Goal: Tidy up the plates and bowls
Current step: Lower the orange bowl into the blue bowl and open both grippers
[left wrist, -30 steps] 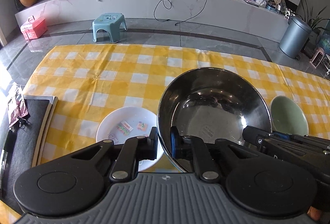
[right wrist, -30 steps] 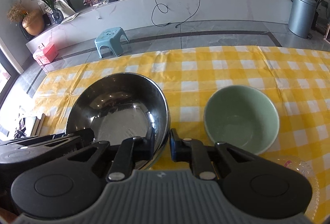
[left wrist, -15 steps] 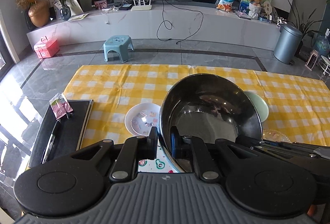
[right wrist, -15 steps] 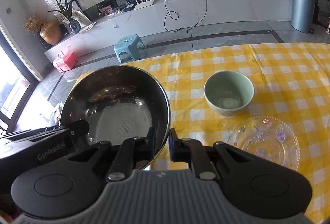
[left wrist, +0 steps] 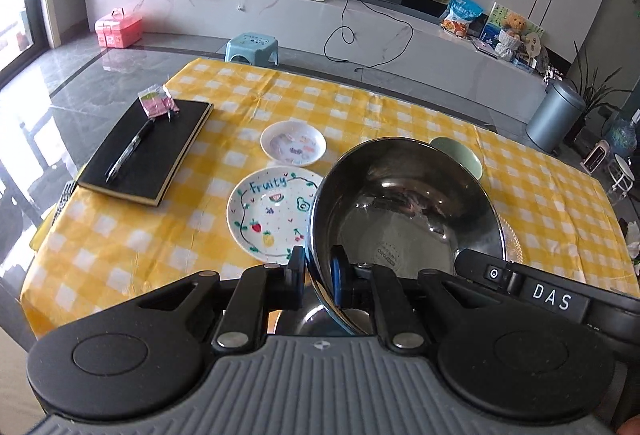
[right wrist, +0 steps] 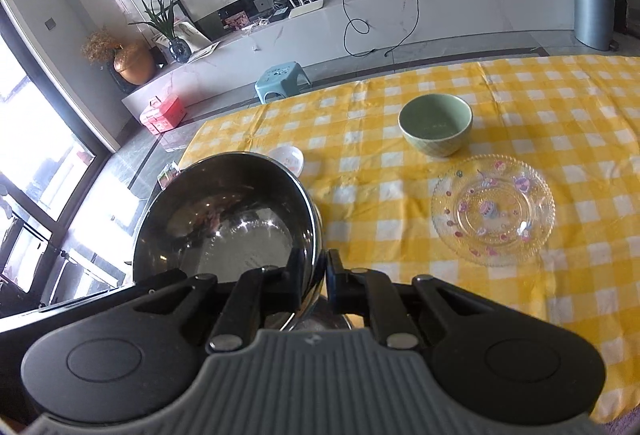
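Observation:
Both grippers hold one large steel bowl [left wrist: 404, 219] in the air above the yellow checked table [left wrist: 120, 251]. My left gripper [left wrist: 318, 277] is shut on its left rim. My right gripper [right wrist: 316, 277] is shut on its right rim, with the steel bowl [right wrist: 228, 219] to its left. Below lie a white "Fruity" plate [left wrist: 268, 215], a small white dish [left wrist: 293, 143], a green bowl [right wrist: 435, 123] and a clear glass plate [right wrist: 493, 210]. The green bowl [left wrist: 460, 155] is partly hidden behind the steel bowl in the left wrist view.
A black notebook [left wrist: 148, 151] with a pen [left wrist: 130, 151] and a pink packet [left wrist: 157, 102] lies at the table's left end. Beyond the table are a blue stool [left wrist: 252, 47], a grey bin [left wrist: 554, 119] and a long white console [left wrist: 360, 23].
Both grippers have lifted the steel bowl well up and back from the table. The plates and green bowl now look smaller and farther below.

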`<state>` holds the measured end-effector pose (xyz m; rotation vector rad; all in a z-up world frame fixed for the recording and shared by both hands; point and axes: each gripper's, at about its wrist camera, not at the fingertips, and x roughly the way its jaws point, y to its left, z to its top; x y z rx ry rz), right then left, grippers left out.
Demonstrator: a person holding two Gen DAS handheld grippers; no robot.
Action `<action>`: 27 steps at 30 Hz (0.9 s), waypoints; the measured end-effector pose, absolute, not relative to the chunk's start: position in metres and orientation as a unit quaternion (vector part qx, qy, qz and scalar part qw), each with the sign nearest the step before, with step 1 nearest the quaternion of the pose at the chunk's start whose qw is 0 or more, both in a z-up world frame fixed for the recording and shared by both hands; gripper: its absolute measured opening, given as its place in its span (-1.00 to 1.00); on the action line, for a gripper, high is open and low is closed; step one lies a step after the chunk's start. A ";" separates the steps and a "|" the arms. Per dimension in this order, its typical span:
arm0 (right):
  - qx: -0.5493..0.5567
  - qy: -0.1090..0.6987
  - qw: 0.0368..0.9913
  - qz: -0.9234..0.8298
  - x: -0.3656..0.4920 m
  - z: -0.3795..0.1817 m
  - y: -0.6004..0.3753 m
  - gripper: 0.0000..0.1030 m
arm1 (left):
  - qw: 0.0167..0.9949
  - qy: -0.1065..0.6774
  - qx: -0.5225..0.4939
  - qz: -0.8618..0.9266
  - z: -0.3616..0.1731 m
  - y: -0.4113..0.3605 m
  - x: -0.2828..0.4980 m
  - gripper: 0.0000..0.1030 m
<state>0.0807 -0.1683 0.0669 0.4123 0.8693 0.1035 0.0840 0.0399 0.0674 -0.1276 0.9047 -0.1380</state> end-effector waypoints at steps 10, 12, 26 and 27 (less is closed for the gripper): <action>0.217 0.452 0.863 0.054 0.062 0.049 -0.173 -0.83 | 0.879 0.464 -0.099 -0.048 0.046 0.051 0.062 -0.71; 0.218 0.459 0.860 0.055 0.062 0.046 -0.172 -0.83 | 0.879 0.464 -0.097 -0.044 0.041 0.052 0.057 -0.72; 0.192 0.491 0.849 0.040 0.067 0.022 -0.164 -0.85 | 0.854 0.504 -0.120 -0.047 0.009 0.060 0.056 -0.70; 0.193 0.493 0.847 0.039 0.068 0.020 -0.165 -0.85 | 0.852 0.506 -0.122 -0.047 0.008 0.060 0.057 -0.70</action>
